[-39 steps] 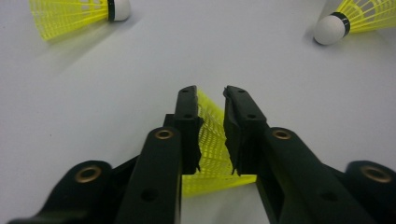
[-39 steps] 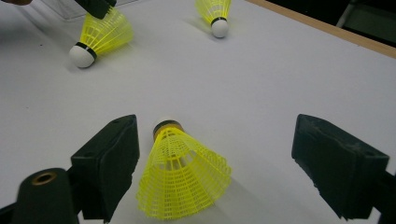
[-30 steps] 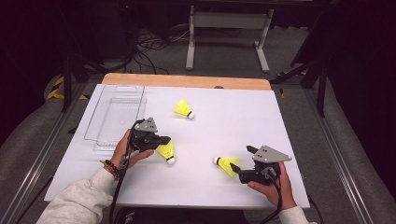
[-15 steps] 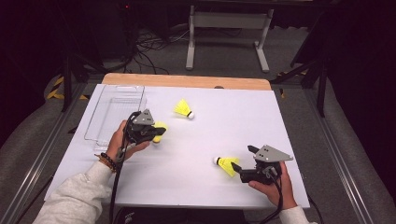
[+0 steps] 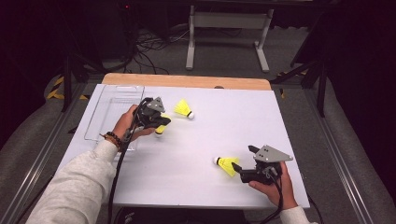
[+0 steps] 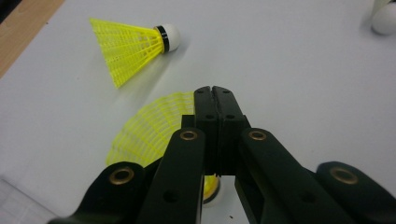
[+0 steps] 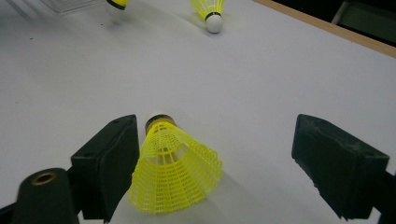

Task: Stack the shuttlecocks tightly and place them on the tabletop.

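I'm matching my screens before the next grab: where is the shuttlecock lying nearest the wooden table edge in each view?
High view: shuttlecock upper middle, right of the clear tray.
Left gripper view: shuttlecock top left.
Right gripper view: shuttlecock at the top edge, middle.
Shared landmark: wooden table edge behind it.

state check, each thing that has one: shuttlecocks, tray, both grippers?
left gripper: shut on held shuttlecock
held shuttlecock: pinched by its skirt
far shuttlecock: lying on table, free
near shuttlecock: on table between open jaws
right gripper: open
clear tray: looks empty
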Available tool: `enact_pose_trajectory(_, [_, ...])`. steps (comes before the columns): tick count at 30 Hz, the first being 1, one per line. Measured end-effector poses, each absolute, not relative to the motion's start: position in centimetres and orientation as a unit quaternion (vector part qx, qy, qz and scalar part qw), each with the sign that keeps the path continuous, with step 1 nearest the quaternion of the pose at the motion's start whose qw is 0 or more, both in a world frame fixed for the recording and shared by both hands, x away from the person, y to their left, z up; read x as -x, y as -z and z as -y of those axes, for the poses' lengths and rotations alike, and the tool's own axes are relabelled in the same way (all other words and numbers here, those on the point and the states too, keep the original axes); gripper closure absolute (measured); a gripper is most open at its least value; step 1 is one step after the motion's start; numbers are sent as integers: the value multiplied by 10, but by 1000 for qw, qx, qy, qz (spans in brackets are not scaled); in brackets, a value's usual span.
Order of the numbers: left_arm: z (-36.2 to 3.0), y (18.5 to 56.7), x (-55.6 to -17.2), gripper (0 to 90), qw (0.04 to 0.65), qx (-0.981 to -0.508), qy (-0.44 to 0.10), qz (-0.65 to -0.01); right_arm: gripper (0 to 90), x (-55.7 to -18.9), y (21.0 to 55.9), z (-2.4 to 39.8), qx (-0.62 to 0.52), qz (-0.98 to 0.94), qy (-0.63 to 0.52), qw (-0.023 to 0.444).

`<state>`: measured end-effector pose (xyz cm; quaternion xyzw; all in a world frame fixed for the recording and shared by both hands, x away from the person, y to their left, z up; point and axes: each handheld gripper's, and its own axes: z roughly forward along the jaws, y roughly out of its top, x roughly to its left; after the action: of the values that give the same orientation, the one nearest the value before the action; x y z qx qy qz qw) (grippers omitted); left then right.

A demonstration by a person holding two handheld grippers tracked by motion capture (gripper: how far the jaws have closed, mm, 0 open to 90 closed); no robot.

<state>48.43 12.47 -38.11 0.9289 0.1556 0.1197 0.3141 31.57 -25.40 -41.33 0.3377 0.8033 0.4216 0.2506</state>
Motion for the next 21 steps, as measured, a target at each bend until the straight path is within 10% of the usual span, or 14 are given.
enact_pose_trajectory(21, [-66,401,-483,898,253,-960,-73,-92,159,-313,412,253,-334,-806,-415,259])
